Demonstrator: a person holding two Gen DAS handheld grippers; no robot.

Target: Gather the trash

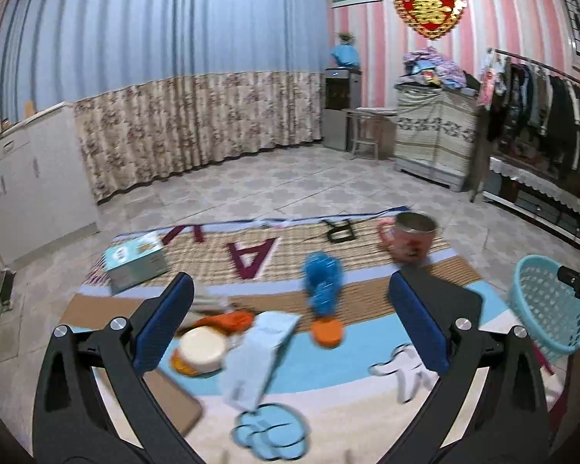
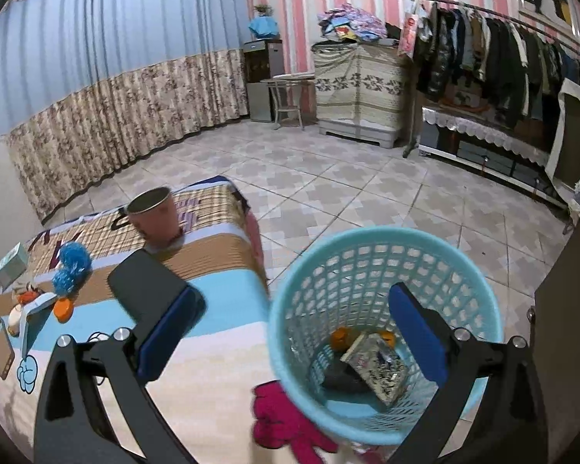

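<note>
With both the left gripper (image 1: 290, 321) and right gripper (image 2: 294, 332) spread wide and empty, the right above the basket (image 2: 479, 270), remaining trash, a carton (image 1: 261, 352) left of the basket, risks being knocked off the bed (image 1: 328, 363).

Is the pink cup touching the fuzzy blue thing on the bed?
Apart. The left wrist view shows bare striped blanket between the pink cup and the fuzzy blue thing.

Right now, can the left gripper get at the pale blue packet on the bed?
Probably yes. The left gripper is open and empty, and the pale blue packet lies on the bed cover between its fingers, nothing over it.
</note>
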